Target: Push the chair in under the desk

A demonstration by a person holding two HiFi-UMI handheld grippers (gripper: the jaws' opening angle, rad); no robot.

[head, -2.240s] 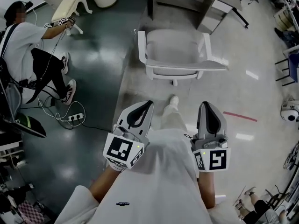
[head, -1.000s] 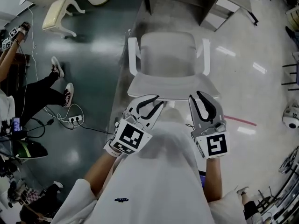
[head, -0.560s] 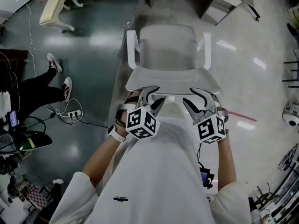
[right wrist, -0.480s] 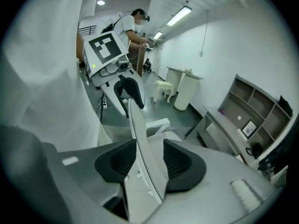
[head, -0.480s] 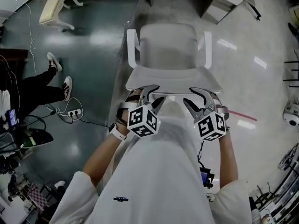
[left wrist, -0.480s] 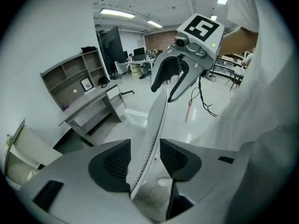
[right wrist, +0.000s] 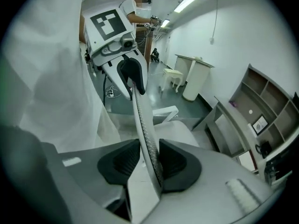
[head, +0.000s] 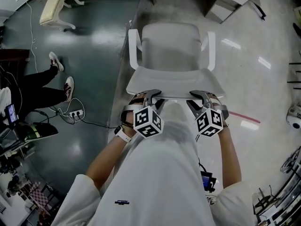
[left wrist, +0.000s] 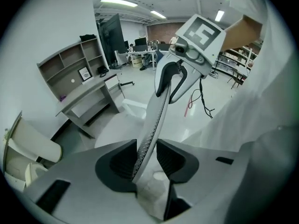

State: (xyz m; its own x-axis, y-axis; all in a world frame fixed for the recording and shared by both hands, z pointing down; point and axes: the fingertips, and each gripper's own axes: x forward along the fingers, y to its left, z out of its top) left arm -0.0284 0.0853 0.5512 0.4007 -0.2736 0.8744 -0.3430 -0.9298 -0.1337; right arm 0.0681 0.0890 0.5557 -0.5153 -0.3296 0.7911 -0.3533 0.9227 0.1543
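Observation:
A white chair with armrests (head: 169, 55) stands in front of me, its seat toward the grey desk (head: 221, 6) at the top of the head view. My left gripper (head: 151, 95) and right gripper (head: 200, 95) sit on the top edge of the chair's backrest (head: 174, 86), left and right of its middle. The thin backrest edge (left wrist: 154, 120) runs between the left gripper's (left wrist: 145, 160) pads with a narrow gap showing. It (right wrist: 142, 120) also passes between the right gripper's (right wrist: 150, 162) pads. Both pairs of jaws have just been closing around it.
A seated person's legs (head: 42, 86) are at the left, with a power strip and cables (head: 75, 113) on the dark floor beside them. A small white stool (head: 54, 8) stands at the far left. Red tape (head: 242, 117) marks the floor on the right. Open shelves (left wrist: 70, 64) stand by the desk.
Both grippers dropped onto the backrest's top edge and rolled, so their marker cubes face up. The jaws spread wide, then narrowed around the edge. The chair has not moved.

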